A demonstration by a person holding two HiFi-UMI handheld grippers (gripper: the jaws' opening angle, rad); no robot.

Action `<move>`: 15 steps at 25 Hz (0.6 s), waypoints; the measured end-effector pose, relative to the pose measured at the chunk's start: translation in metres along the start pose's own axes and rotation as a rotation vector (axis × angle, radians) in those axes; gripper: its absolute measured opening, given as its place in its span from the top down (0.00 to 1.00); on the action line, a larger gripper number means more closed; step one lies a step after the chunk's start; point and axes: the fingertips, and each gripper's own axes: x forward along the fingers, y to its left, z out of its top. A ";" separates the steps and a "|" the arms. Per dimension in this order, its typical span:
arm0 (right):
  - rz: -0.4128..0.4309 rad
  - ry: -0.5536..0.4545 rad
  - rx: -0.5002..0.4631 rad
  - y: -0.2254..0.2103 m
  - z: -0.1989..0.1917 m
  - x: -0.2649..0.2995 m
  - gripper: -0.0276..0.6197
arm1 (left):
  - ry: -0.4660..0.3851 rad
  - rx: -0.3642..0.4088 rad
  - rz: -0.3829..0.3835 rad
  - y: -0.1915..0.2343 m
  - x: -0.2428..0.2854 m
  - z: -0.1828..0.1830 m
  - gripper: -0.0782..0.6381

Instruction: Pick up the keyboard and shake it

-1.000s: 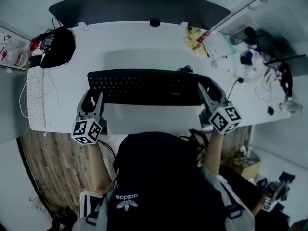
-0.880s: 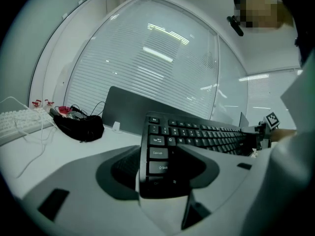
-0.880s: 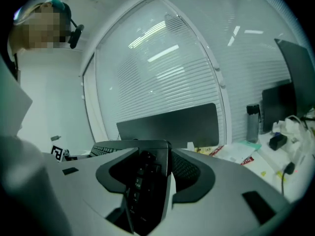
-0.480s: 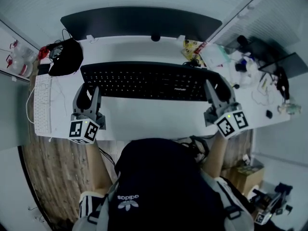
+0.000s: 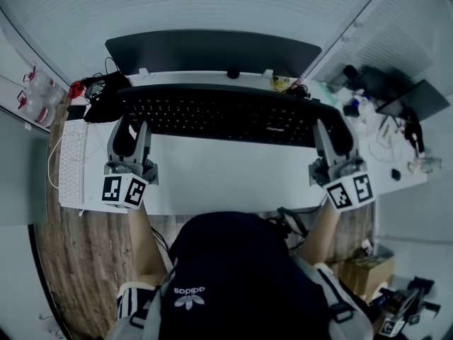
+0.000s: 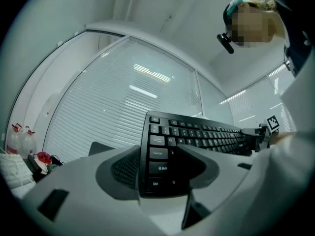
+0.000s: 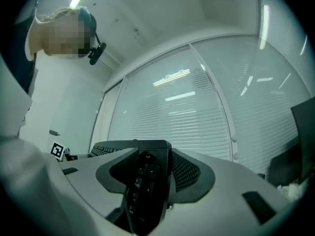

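The black keyboard (image 5: 226,115) hangs in the air above the white desk (image 5: 226,176), held level by both ends. My left gripper (image 5: 129,134) is shut on its left end, with the Caps Lock and Shift keys (image 6: 158,163) between the jaws. Over on the other side, my right gripper (image 5: 334,139) is shut on the number-pad end (image 7: 145,181). Both gripper views tilt upward toward the ceiling and window blinds. From the left gripper view the keyboard (image 6: 197,139) runs away to the right gripper's marker cube (image 6: 272,123).
A dark monitor (image 5: 212,52) stands at the desk's back edge. A white keyboard (image 5: 73,163) lies at the left edge, with a black bag (image 5: 106,101) and bottles (image 5: 35,94) behind it. Clutter (image 5: 368,94) and cables fill the right end. The person's head and torso occupy the near side.
Both grippers have lifted the keyboard off the desk and carried it up and away, toward the monitor. It now covers the back of the desk and looks larger in the head view.
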 end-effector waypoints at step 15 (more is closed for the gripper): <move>0.019 -0.219 -0.117 -0.002 0.078 -0.015 0.65 | -0.243 0.147 -0.055 -0.028 0.016 0.099 0.58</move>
